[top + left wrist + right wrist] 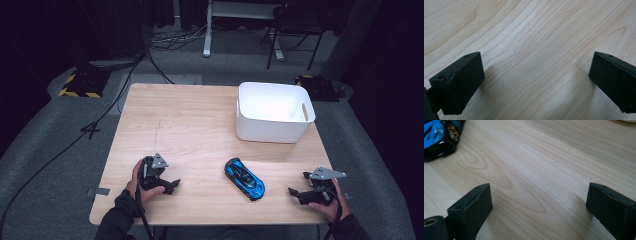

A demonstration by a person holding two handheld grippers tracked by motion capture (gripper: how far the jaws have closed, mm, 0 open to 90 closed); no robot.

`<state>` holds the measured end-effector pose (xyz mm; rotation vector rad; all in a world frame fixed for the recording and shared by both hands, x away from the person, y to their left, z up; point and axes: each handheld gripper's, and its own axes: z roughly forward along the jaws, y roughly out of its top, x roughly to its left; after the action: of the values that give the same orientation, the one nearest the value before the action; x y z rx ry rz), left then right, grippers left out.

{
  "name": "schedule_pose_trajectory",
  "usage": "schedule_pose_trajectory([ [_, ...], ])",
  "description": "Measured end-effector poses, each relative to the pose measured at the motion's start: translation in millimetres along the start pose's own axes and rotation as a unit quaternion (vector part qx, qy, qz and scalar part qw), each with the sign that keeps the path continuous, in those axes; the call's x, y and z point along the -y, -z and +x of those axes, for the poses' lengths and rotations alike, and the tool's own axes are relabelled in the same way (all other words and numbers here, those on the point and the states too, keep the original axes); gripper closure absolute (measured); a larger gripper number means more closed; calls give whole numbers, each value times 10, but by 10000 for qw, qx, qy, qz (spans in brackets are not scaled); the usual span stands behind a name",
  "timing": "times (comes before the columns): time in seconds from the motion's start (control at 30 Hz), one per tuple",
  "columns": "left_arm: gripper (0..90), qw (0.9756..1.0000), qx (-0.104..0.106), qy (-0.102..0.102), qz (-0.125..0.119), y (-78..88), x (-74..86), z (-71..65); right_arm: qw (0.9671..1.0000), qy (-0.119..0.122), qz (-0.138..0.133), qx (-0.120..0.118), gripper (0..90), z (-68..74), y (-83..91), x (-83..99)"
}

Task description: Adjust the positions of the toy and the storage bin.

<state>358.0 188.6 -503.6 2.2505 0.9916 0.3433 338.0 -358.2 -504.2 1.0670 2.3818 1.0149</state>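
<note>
A blue and black toy car (244, 178) lies on the wooden table (190, 125), near the front edge, right of centre. A white plastic bin (274, 112) stands at the table's back right. My left gripper (172, 186) rests near the front left, held by a hand, its jaws wide apart over bare wood (536, 70). My right gripper (294, 194) rests at the front right, open, with nothing between its jaws (539, 200). In the right gripper view the car (439, 137) sits at the upper left, apart from the jaws.
Around the table is grey floor with black cables (60, 150). A yellow-and-black striped base (82, 82) sits at the back left, and a chair (295, 30) and a stand leg (207, 35) stand behind the table.
</note>
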Motion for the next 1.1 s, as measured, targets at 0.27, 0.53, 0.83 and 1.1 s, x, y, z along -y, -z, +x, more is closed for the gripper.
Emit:
schedule_pose_trajectory([
  [0.27,2,10000,8,-1,11,2,-1,1,9997,154,6,-206,49,170,-55,-50],
  [0.53,2,10000,7,-4,11,2,-1,1,9980,423,66,-471,13,450,-162,-151],
  [0.83,3,10000,6,-4,12,2,0,1,9946,707,78,-757,6,773,-285,-271],
  [1.1,2,10000,7,-5,12,2,-1,1,9941,729,80,-803,5,965,-399,-382],
])
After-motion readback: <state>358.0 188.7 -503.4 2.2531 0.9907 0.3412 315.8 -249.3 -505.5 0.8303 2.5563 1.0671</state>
